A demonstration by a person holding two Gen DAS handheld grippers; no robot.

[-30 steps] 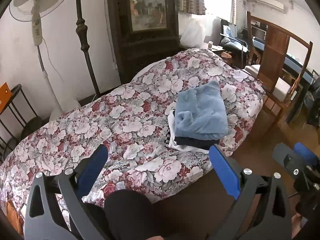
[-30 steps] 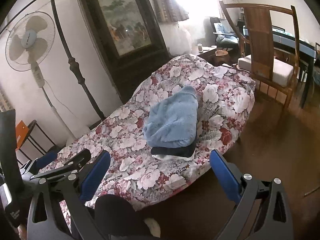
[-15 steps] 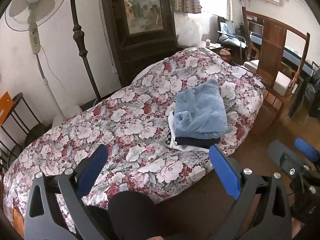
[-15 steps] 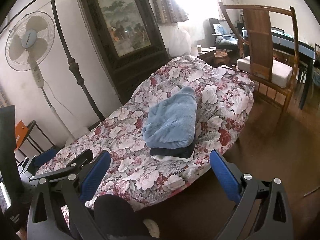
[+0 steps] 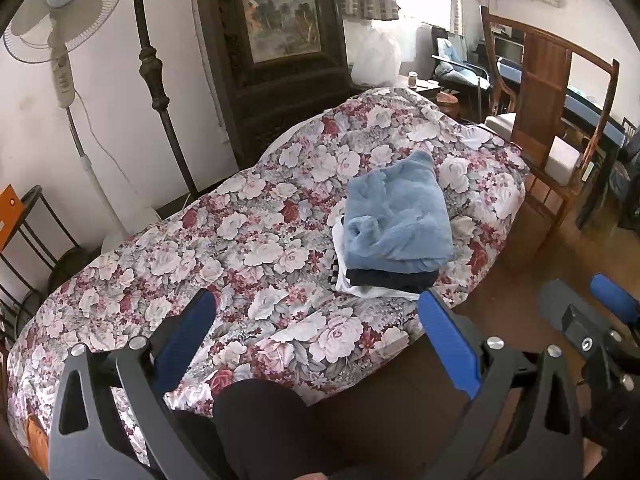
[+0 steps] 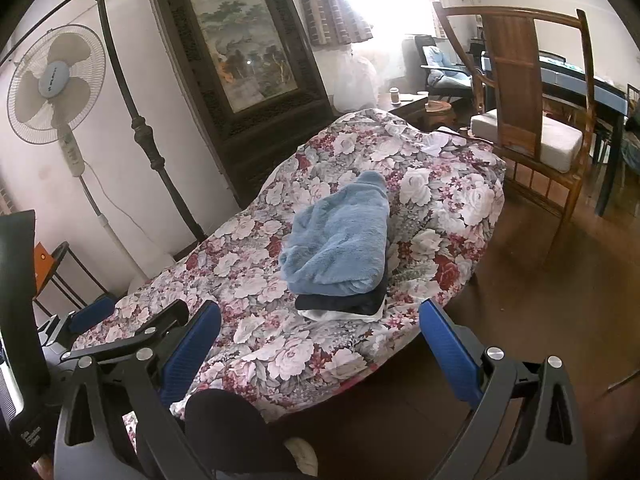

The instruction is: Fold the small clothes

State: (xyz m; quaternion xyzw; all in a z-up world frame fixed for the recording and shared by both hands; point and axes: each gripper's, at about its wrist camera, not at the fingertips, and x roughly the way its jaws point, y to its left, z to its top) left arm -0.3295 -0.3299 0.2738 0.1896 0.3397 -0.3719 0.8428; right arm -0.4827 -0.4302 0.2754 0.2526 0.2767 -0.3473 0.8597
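A folded fluffy light-blue garment [image 5: 398,222] tops a stack with a dark folded garment [image 5: 392,278] and a white one [image 5: 362,290] under it. The stack lies on the floral bed cover [image 5: 224,248] near its right end. It also shows in the right wrist view [image 6: 340,240]. My left gripper [image 5: 316,330] is open and empty, held back from the bed's near edge. My right gripper [image 6: 320,344] is open and empty, also short of the stack. The right gripper's blue finger shows in the left wrist view [image 5: 614,298].
A standing fan [image 5: 60,20] and a dark iron bedpost [image 5: 154,76] stand behind the bed. A framed painting [image 5: 280,8] hangs on a dark cabinet. A wooden chair [image 6: 532,120] stands right of the bed on the wooden floor [image 6: 540,304]. An orange-topped stand [image 5: 16,216] is at far left.
Both grippers have drifted slightly back and up from the bed, so more of the room shows. The stack has not moved. Both grippers stay open.
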